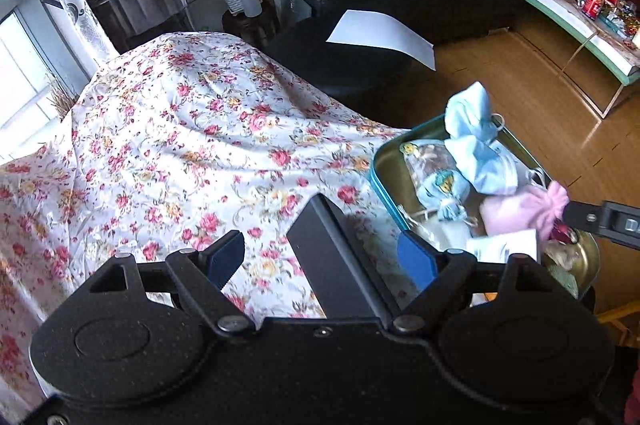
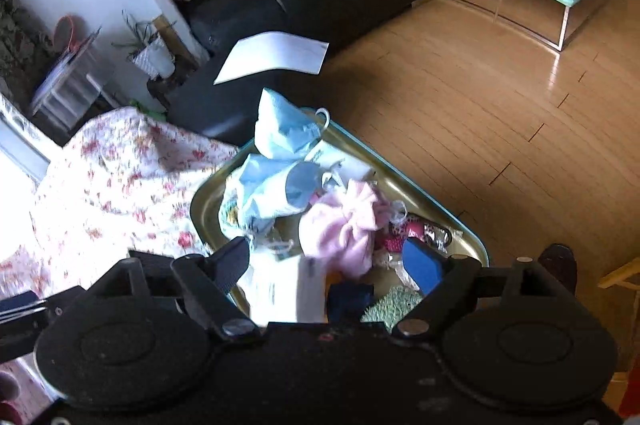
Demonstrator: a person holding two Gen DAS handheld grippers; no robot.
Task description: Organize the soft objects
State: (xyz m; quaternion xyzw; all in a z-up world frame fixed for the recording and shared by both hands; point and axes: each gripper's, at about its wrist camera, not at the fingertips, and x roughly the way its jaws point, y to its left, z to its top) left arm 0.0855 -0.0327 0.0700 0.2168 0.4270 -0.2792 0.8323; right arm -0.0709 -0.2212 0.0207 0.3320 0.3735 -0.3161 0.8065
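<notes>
Right tool (image 2: 332, 261), jaws apart and holding nothing, above the pink pouch (image 2: 340, 225) in the tin (image 2: 452, 201); left tool (image 1: 320, 257) likewise spread, beside it.

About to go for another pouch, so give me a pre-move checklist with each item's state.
1. Left gripper empty, jaws open: ok.
2. Right gripper open, pads not pressing anything: ok.
3. Pink pouch inside the tin: ok.
4. Light blue pouch fully inside: not ok, it pokes above the rim.
5. Tin seated safely on the floral cloth: cannot tell, its far side is at the cloth's edge.
</notes>
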